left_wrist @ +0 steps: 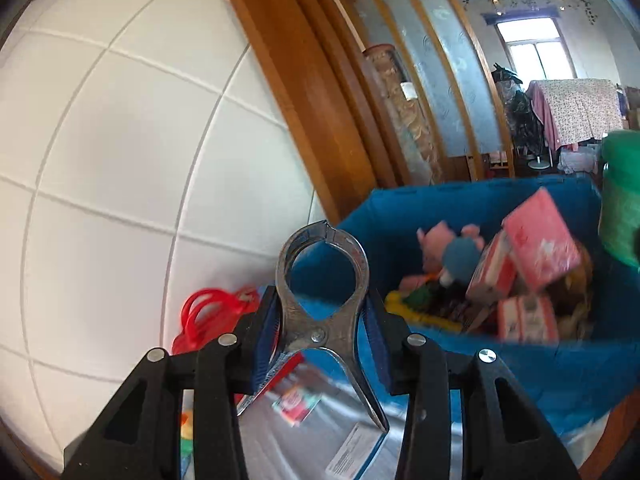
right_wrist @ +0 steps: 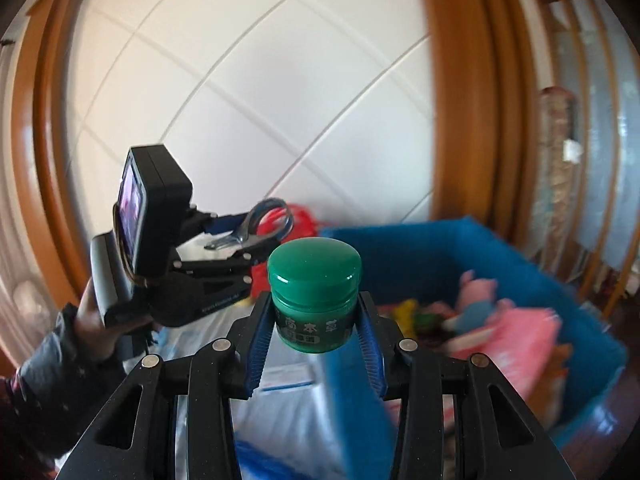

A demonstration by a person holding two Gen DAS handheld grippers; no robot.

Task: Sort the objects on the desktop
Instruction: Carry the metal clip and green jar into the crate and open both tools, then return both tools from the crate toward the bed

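My left gripper (left_wrist: 322,316) is shut on a metal clamp-like tool (left_wrist: 322,280) with a round loop head, held in the air left of the blue bin (left_wrist: 560,368). The same gripper and tool (right_wrist: 256,226) show in the right wrist view, up and to the left. My right gripper (right_wrist: 314,336) is shut on a small green jar (right_wrist: 314,288) with a domed lid, held in front of the blue bin (right_wrist: 432,252). The jar also shows blurred at the right edge of the left wrist view (left_wrist: 620,196).
The bin holds pink boxes (left_wrist: 540,240), a pink and blue plush toy (left_wrist: 452,248) and other items. A red plastic bag (left_wrist: 208,316) lies by the white tiled wall (left_wrist: 120,140). Papers and packets (left_wrist: 312,420) lie below. A wooden door frame (left_wrist: 320,100) stands behind.
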